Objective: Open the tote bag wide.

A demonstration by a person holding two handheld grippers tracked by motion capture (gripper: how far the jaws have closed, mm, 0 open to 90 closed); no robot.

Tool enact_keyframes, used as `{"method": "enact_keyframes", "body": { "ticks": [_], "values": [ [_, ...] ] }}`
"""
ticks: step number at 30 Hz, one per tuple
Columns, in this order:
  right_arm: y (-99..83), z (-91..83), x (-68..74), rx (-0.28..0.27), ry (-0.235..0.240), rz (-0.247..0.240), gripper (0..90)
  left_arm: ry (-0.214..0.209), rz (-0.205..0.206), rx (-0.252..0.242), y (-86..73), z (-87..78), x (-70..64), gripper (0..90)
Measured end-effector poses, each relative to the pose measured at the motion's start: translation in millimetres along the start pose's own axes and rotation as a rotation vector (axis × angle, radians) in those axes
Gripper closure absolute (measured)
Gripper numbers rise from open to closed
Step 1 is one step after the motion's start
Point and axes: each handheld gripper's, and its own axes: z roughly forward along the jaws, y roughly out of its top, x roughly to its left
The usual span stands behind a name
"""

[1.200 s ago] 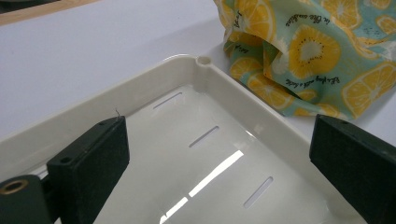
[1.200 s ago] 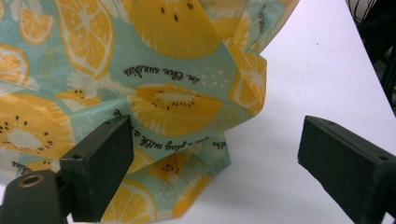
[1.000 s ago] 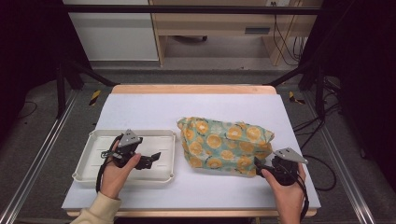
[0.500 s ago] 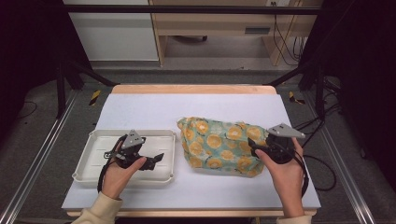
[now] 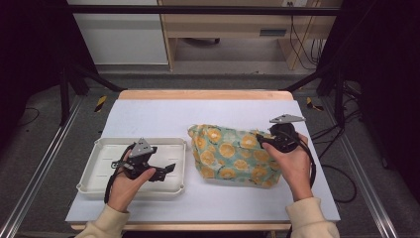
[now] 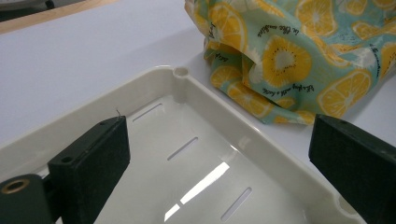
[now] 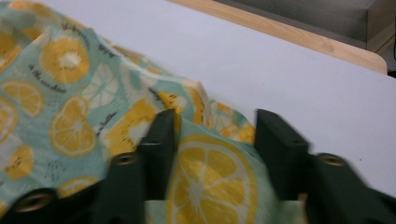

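Right gripper (image 5: 263,141) over white table (image 5: 237,111)

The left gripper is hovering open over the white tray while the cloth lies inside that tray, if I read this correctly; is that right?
Not quite. The left gripper does hover open over the white tray, but the cloth is not in it: it lies on the table beside the tray, where the right gripper is at its edge. The high view shows this.
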Motion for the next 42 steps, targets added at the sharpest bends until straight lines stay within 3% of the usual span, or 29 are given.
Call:
{"method": "enact_keyframes", "body": {
  "ticks": [3, 6, 9, 10, 12, 17, 21, 27, 33, 35, 40, 42],
  "values": [
    [-4.4, -4.2, 8.7, -0.009, 0.024, -0.026, 79.0, 0.001, -0.006, -0.008, 0.1, -1.2, -0.4, 6.0],
    [-10.2, -12.7, 16.2, -0.044, 0.044, -0.038, 87.3, -0.003, -0.013, -0.014, 0.4, -3.4, -1.0, 6.4],
    [-23.0, -26.5, 26.4, -0.098, 0.082, -0.045, 88.0, 0.005, -0.008, -0.017, 2.6, -4.0, -2.1, 6.9],
    [-35.2, -35.0, 33.3, -0.144, 0.113, -0.047, 88.2, 0.008, -0.008, -0.017, 3.0, -3.3, -2.6, 7.5],
    [-40.3, -37.3, 36.0, -0.153, 0.124, -0.046, 88.3, 0.013, -0.006, -0.013, 3.0, -1.8, -3.1, 7.6],
    [-74.9, -43.1, 53.0, -0.184, 0.180, -0.066, 88.8, 0.028, 0.000, -0.013, 2.7, -0.1, -7.0, 8.4],
    [-97.5, -41.3, 63.0, -0.166, 0.223, -0.077, 88.9, 0.033, 0.019, -0.026, 4.8, -0.3, -10.8, 10.0],
    [-120.6, -40.5, 66.7, -0.088, 0.235, -0.096, 89.0, 0.028, 0.044, -0.039, 13.0, -5.0, -18.1, 15.5],
    [-136.8, -35.3, 67.2, 0.017, 0.234, -0.136, 89.1, 0.003, 0.122, -0.041, 39.3, -0.6, -33.2, 22.6],
    [-139.6, -33.9, 66.7, 0.022, 0.238, -0.137, 89.0, -0.003, 0.136, -0.041, 50.8, 8.3, -37.6, 23.2],
    [-141.6, -35.3, 67.5, 0.015, 0.225, -0.153, 88.4, -0.014, 0.244, 0.001, 92.4, 39.4, -54.0, 25.4],
    [-142.8, -35.6, 67.1, 0.007, 0.223, -0.154, 88.2, -0.036, 0.259, 0.006, 107.0, 52.4, -58.4, 25.4]
  ]
}}
